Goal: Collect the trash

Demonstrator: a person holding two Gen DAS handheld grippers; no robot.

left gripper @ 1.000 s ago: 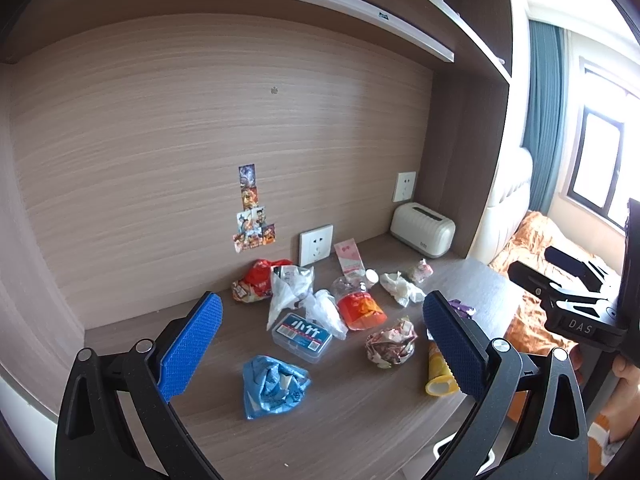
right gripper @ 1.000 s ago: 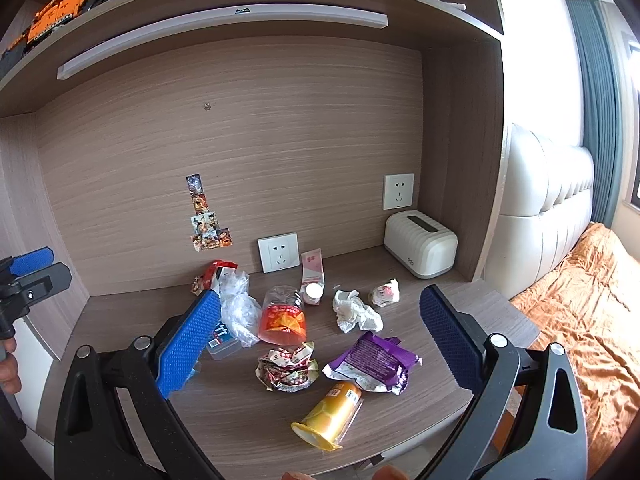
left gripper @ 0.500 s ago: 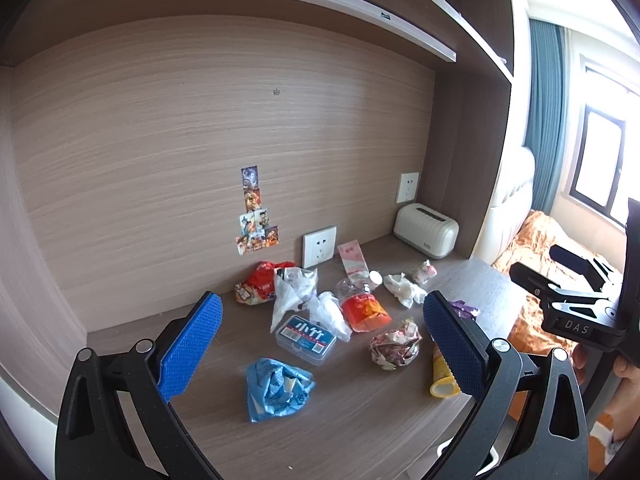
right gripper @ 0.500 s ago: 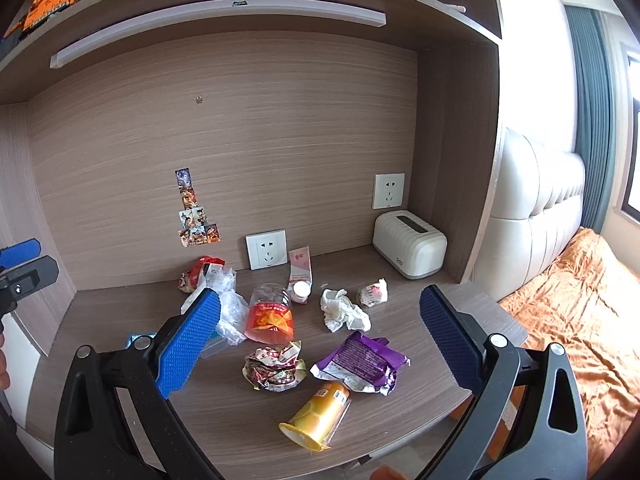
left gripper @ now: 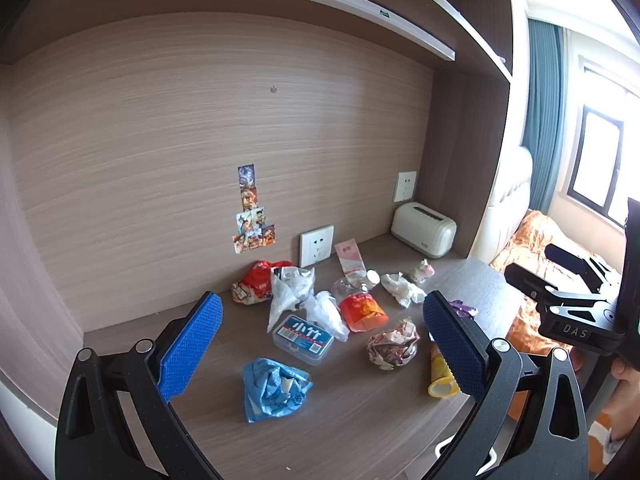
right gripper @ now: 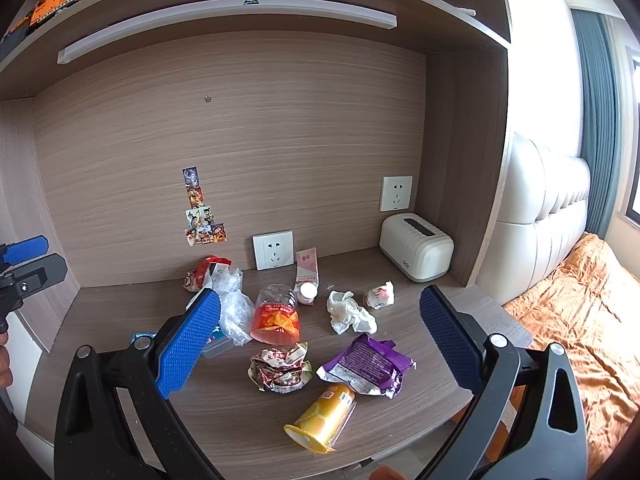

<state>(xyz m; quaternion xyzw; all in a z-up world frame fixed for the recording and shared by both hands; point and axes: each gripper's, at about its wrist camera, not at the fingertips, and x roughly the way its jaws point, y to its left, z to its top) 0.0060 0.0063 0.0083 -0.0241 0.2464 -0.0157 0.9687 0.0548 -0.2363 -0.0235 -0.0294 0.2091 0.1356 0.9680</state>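
The left tool (left gripper: 320, 340) is held wide apart above the counter (left gripper: 360, 420), with nothing between its blue pads (left gripper: 188, 344). A crumpled blue plastic bag (left gripper: 274, 388) is seen just ahead of it, and beyond that a clear box with a blue label (left gripper: 303, 338). A crumpled foil wrapper (left gripper: 394, 344) lies toward its right pad.

The right tool (right gripper: 320, 340) is likewise spread wide and empty. Between its pads lie the same foil wrapper (right gripper: 281, 368), a purple snack packet (right gripper: 366, 364) and, nearest, a yellow cup on its side (right gripper: 322, 418). Farther ahead are found a crushed bottle with an orange label (right gripper: 277, 316), a white crumpled tissue (right gripper: 350, 312) and a red wrapper (right gripper: 202, 272) near the back wall. A white toaster (right gripper: 416, 248) stands at the far right corner.
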